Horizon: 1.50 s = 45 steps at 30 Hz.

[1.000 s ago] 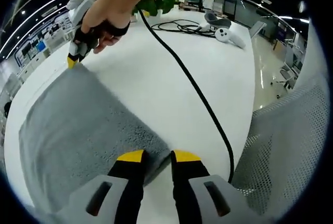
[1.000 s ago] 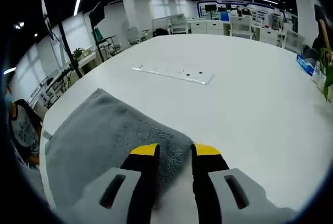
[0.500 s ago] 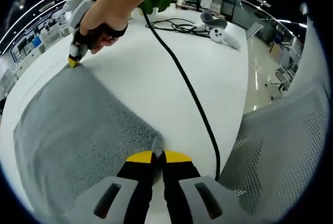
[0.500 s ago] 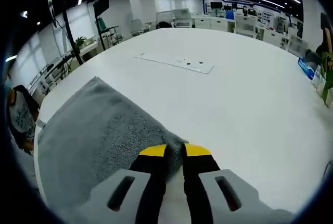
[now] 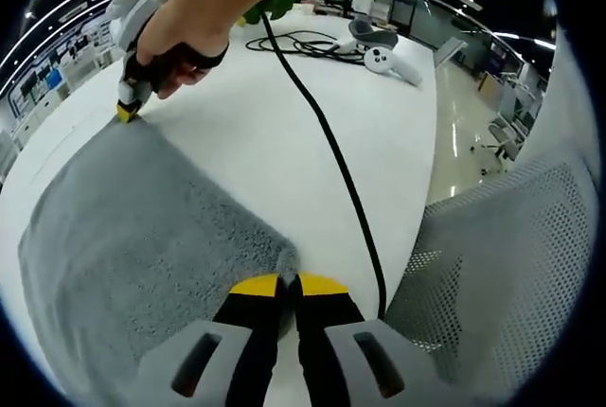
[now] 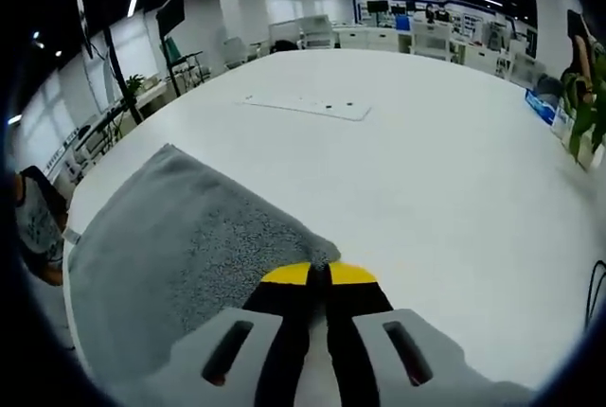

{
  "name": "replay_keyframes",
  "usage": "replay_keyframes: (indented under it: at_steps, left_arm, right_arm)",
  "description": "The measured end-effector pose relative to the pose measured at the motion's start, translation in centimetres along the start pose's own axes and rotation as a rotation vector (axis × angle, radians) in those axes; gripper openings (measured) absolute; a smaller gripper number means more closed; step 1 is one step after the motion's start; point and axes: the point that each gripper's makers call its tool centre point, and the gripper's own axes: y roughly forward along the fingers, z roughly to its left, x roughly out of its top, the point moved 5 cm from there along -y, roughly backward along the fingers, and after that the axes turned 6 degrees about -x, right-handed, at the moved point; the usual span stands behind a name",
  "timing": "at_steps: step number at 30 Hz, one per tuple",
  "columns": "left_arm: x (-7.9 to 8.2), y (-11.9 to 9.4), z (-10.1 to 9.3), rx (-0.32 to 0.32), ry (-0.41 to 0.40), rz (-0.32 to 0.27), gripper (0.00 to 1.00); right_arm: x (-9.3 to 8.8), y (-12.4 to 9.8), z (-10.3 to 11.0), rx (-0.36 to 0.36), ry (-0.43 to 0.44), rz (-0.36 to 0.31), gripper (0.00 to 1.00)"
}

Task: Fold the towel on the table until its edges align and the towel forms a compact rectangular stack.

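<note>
Left tool (image 5: 288, 283): jaws pressed together on near corner of towel (image 5: 133, 237). Right tool (image 6: 318, 274): jaws pinched on another towel corner; same tool seen in left gripper view (image 5: 126, 112), held by hand (image 5: 180, 43) at far corner. Towel: grey, looped terry, flat on table (image 6: 426, 161), spreading left of both tools. Table: white, smooth, wide bare area beyond towel. Black cable (image 5: 331, 151) crosses table near edge. Mesh chair (image 5: 492, 265) just past table edge.
</note>
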Motion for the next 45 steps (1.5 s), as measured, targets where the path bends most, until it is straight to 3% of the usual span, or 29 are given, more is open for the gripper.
replay_keyframes:
  at_steps: [1, 3, 7, 12, 18, 22, 25, 30, 32, 45]
  left_arm:
    - [0.1, 0.0, -0.1, -0.007, -0.035, -0.007, 0.05]
    - [0.3, -0.1, 0.0, -0.010, -0.013, -0.014, 0.05]
    - [1.5, -0.8, -0.5, -0.045, -0.108, -0.106, 0.04]
    - [3.0, -2.0, -0.7, -0.082, -0.147, -0.212, 0.04]
    - [4.4, -3.8, -0.9, -0.109, -0.167, -0.297, 0.04]
    - [4.9, -5.4, -0.9, -0.119, -0.198, -0.369, 0.04]
    - [4.7, -6.9, -0.3, -0.107, -0.198, -0.396, 0.04]
    - [4.5, -9.6, 1.2, -0.075, -0.227, -0.473, 0.04]
    - [4.4, -10.7, 1.7, -0.078, -0.275, -0.518, 0.04]
    - [4.2, -16.1, 2.9, -0.048, -0.286, -0.639, 0.04]
  right_arm:
    - [0.0, -0.2, -0.1, 0.002, 0.012, 0.010, 0.01]
    - [0.1, -0.5, -0.2, 0.004, 0.011, 0.012, 0.01]
    - [0.5, -1.4, -0.9, -0.009, 0.007, 0.001, 0.00]
    - [0.7, -2.8, -2.5, -0.054, 0.038, -0.016, 0.00]
    - [1.1, -4.7, -3.8, -0.092, 0.171, -0.037, 0.00]
    - [2.1, -5.9, -3.4, -0.081, 0.250, -0.059, 0.00]
    - [3.1, -7.0, -2.2, -0.074, 0.278, -0.071, 0.00]
    - [5.4, -7.7, -0.1, -0.068, 0.255, -0.089, 0.00]
    - [6.4, -8.0, 0.9, -0.066, 0.251, -0.098, 0.00]
    - [11.2, -8.3, 5.4, -0.050, 0.260, -0.130, 0.00]
